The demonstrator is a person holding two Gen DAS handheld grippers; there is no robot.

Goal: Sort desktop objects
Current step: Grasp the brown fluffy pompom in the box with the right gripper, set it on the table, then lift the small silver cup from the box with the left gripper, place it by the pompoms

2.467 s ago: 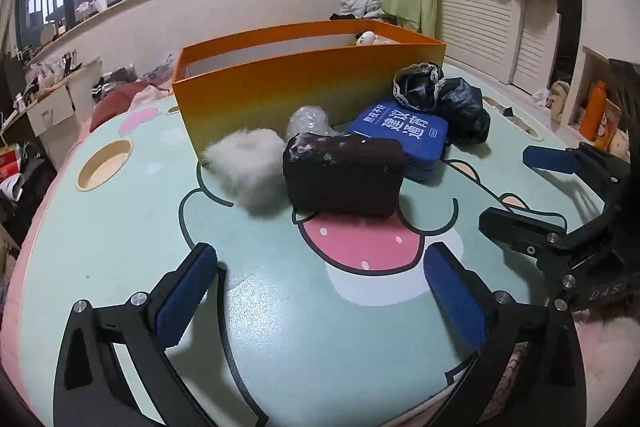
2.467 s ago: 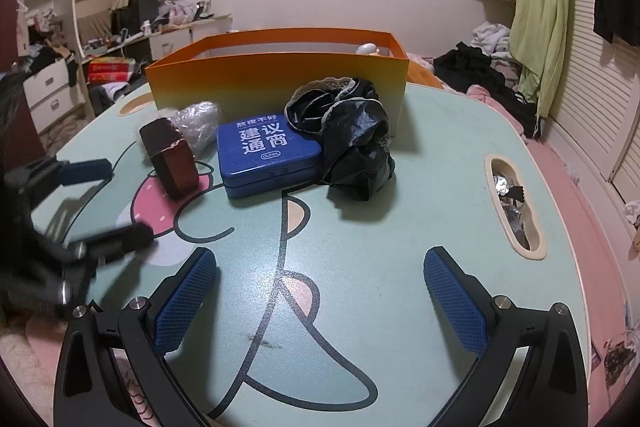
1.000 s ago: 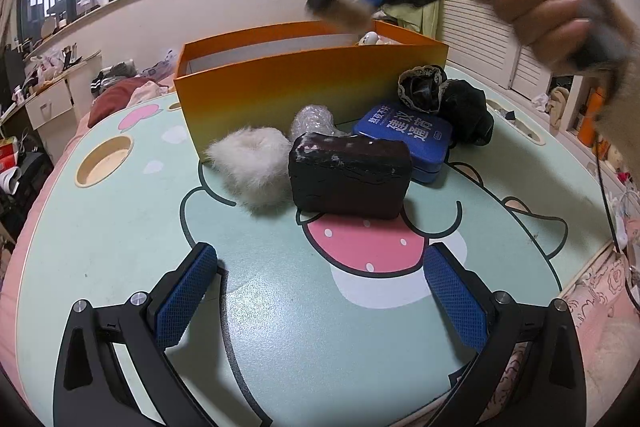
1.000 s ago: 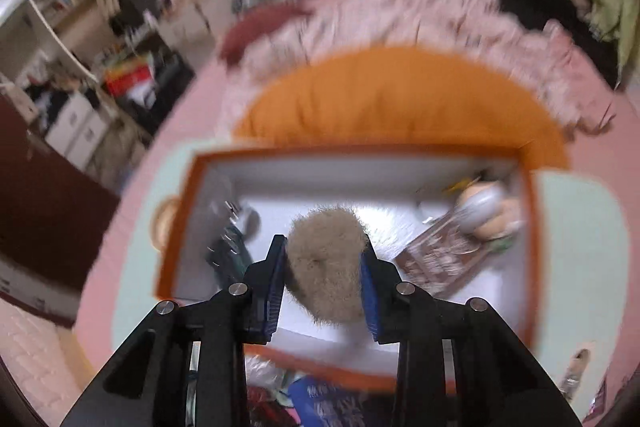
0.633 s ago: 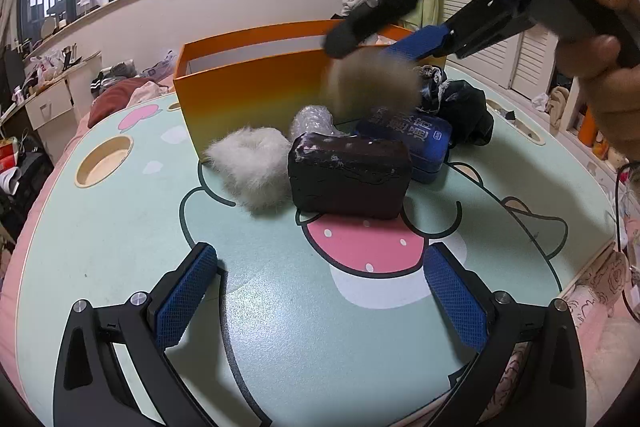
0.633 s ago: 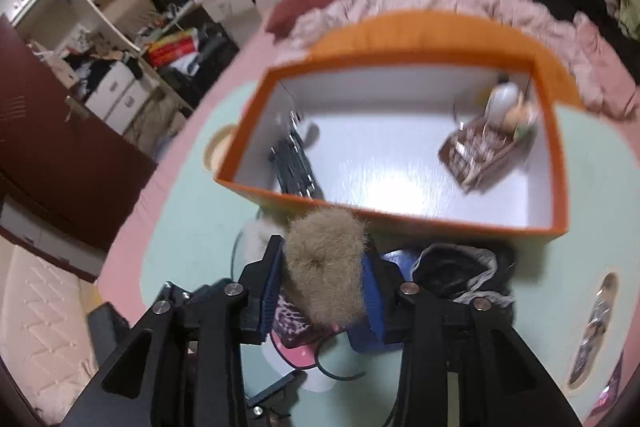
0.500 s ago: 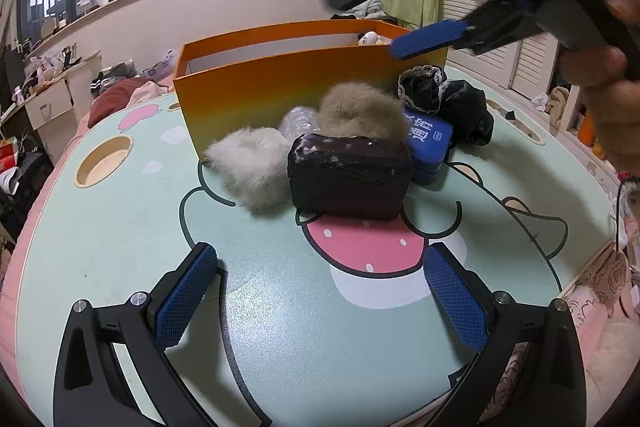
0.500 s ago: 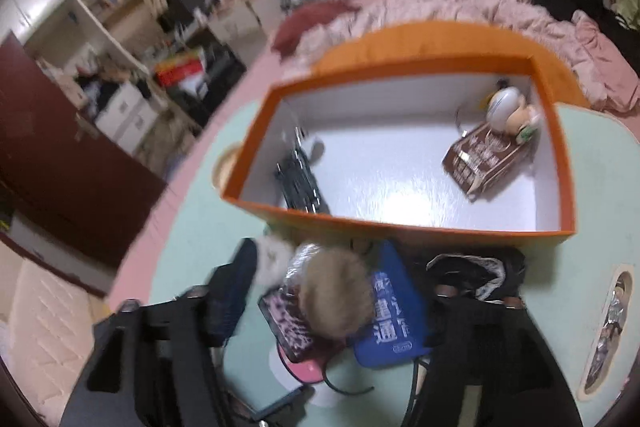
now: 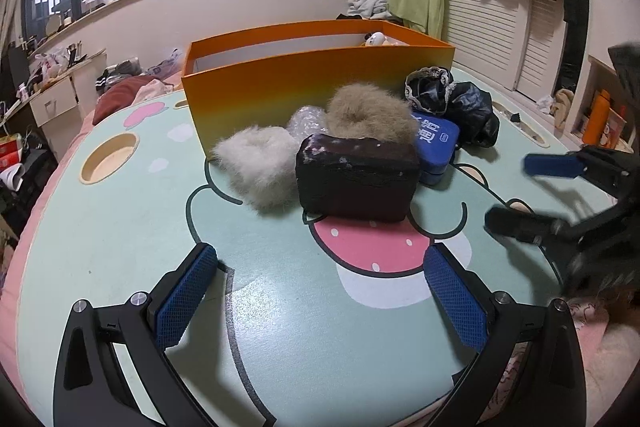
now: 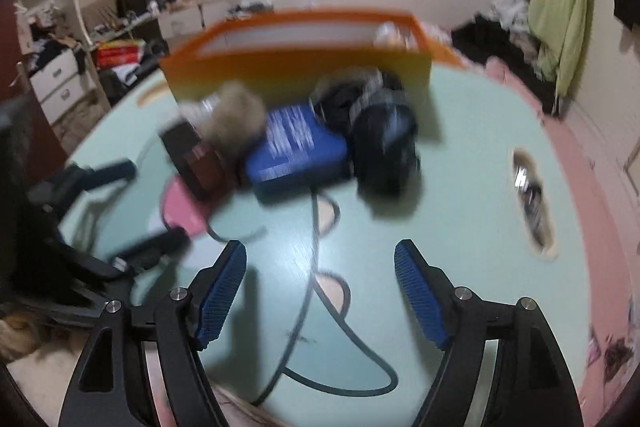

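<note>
On the left of the mint-green cartoon-printed counter (image 9: 120, 227), a round cut-out hole (image 9: 108, 163) is seen. The left gripper (image 9: 320, 287) is held low over the near part of the counter, its blue-padded jaws spread wide with nothing between them. Ahead of it, a pale cream fluffy pom-pom (image 9: 256, 163) lies on the counter, touching a dark brown rectangular block (image 9: 356, 183). Behind the block, a crumpled clear plastic wrap (image 9: 306, 121) and a tan fluffy pom-pom (image 9: 372, 115) are found, the tan one resting against the block's back edge. A flat blue tin with white lettering (image 9: 436, 143) is placed just to the right, and a crumpled black plastic bag (image 9: 468, 107) lies beside it. A tall orange open-topped cardboard box (image 9: 312, 75) stands behind the whole group. At the far right, the right gripper (image 9: 532, 191) is seen above the counter; its jaws are opening and nothing is held between them.
</note>
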